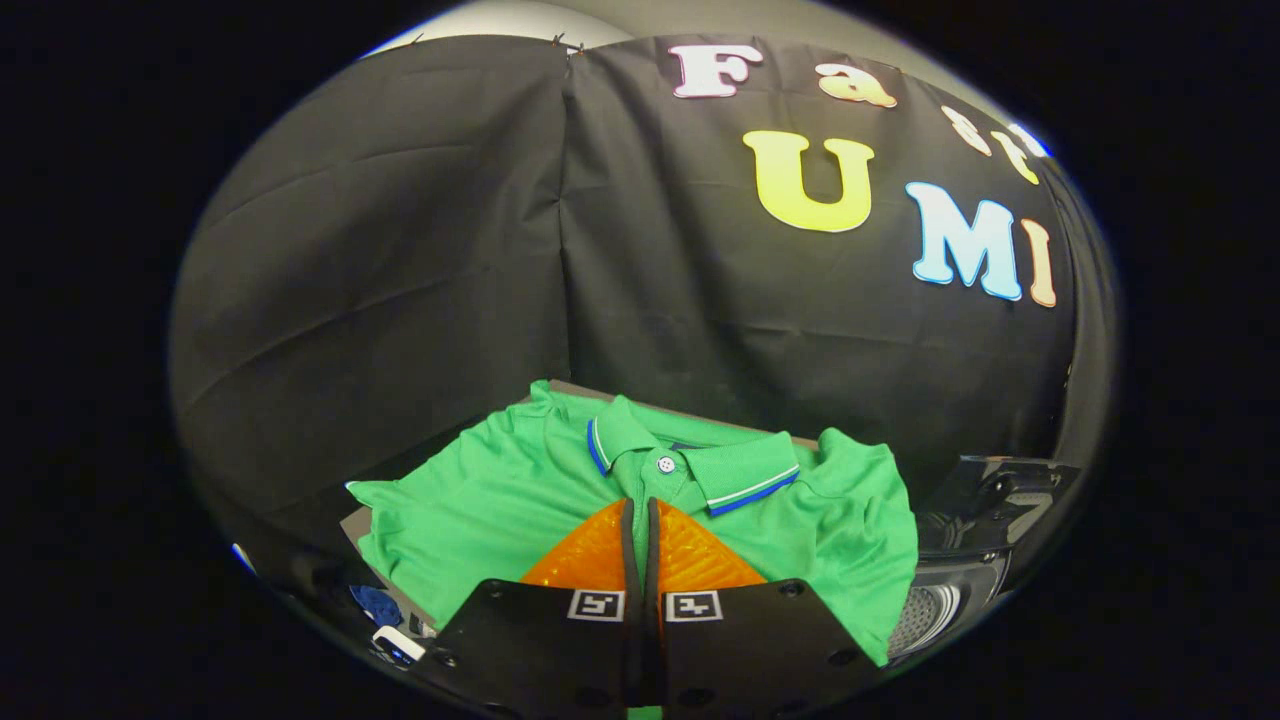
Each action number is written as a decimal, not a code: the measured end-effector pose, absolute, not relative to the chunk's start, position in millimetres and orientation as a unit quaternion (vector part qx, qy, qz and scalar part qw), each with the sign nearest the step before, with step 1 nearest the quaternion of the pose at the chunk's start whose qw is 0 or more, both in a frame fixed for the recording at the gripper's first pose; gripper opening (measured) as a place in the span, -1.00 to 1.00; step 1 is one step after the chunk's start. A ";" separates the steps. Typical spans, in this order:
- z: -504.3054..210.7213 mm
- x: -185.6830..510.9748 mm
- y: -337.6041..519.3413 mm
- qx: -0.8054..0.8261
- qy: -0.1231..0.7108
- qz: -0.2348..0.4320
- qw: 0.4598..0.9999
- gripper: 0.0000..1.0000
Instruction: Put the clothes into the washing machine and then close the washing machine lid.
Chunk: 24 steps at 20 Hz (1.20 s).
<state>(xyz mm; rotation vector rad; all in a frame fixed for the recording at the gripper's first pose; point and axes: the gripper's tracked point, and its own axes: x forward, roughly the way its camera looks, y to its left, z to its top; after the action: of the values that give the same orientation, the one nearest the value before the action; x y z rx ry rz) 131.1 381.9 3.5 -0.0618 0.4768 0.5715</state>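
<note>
the gripper (640, 520), fingers pressed together, seems to pinch the green knit polo shirt (480, 500) just below its striped collar (750, 480); keep that hold while carrying toward the dark washing machine (960, 570) beside the shirt.

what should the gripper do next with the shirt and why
Probably lift and carry it toward the washer. The gripper looks shut, fingers together over the placket of the green shirt, though a pinch of cloth can't be confirmed. The shirt lies flat beside the open drum.
</note>
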 end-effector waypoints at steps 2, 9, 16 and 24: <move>15.4 134.4 374.8 -0.025 0.219 0.280 0.934 -0.98; 40.9 149.5 326.8 -0.020 0.192 0.256 0.947 -0.98; 43.9 159.9 261.8 -0.012 0.187 0.216 0.958 -0.98; 42.3 168.0 197.9 0.003 0.184 0.181 0.966 -0.98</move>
<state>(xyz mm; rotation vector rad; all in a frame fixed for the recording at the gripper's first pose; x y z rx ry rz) 168.0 197.9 42.3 0.0062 0.3731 0.3664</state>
